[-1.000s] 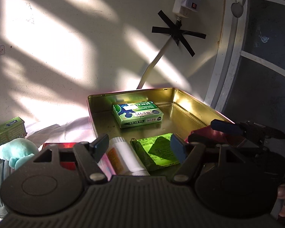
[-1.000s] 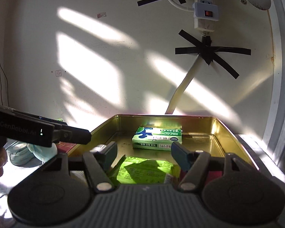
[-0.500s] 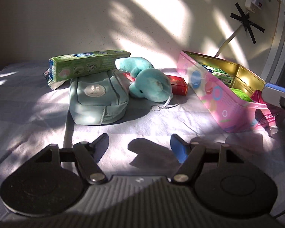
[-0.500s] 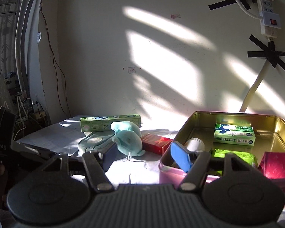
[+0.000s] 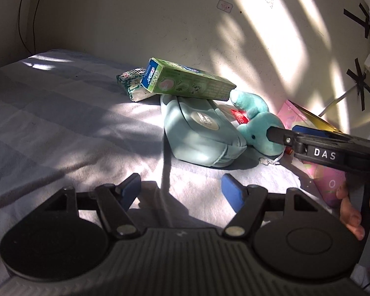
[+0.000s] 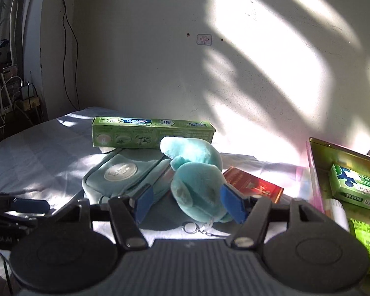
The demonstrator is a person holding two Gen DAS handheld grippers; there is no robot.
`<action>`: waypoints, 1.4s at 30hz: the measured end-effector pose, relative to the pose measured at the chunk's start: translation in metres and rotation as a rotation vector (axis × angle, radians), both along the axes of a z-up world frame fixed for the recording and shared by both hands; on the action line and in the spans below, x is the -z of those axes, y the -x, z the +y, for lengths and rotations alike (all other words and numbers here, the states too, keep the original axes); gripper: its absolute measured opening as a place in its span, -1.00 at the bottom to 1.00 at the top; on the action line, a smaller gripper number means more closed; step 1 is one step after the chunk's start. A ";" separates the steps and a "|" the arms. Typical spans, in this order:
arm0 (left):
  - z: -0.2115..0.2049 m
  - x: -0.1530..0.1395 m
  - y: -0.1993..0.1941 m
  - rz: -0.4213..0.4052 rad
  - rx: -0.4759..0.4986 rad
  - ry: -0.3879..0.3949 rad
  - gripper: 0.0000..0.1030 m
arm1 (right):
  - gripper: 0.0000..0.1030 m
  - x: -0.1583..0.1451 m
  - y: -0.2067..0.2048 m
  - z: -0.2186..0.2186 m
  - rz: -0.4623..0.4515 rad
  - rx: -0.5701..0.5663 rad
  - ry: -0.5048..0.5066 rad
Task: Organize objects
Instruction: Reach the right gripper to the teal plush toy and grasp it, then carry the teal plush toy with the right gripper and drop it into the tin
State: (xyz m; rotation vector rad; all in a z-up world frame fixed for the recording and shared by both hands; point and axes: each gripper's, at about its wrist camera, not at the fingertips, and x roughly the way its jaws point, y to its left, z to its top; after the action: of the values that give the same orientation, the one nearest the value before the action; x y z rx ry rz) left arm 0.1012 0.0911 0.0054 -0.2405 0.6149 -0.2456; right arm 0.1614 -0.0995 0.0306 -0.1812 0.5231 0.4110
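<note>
Evidently lining up a grab: right gripper (image 6: 185, 203) spread either side of the plush toy (image 6: 197, 182), not pinching. Left gripper (image 5: 180, 192) spread, empty. Toy lies beside the pouch (image 6: 120, 175), near the tin (image 6: 318, 172).

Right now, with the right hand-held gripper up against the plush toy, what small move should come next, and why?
Probably ease the right hand-held gripper slightly forward and close. Its blue pads flank the soft teal plush toy, whether touching is unclear; the toy still lies on the white cloth, beside the open pink tin with gold lining.
</note>
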 end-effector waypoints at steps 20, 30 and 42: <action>0.004 -0.004 0.004 -0.025 0.077 0.103 0.45 | 0.02 -0.010 0.069 -0.127 0.405 -0.088 -0.420; -0.055 -0.025 0.014 -0.040 0.292 0.072 0.45 | 0.47 -0.003 0.128 -0.130 0.148 -0.013 -0.227; -0.102 -0.016 -0.014 0.049 0.392 0.071 0.55 | 0.52 0.010 0.110 -0.096 0.155 -0.075 -0.117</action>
State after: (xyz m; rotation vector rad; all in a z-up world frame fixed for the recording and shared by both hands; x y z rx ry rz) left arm 0.1149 -0.0110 0.0213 -0.1935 0.6998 -0.6414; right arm 0.0512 -0.1950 0.0211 -0.0560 0.6440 0.5304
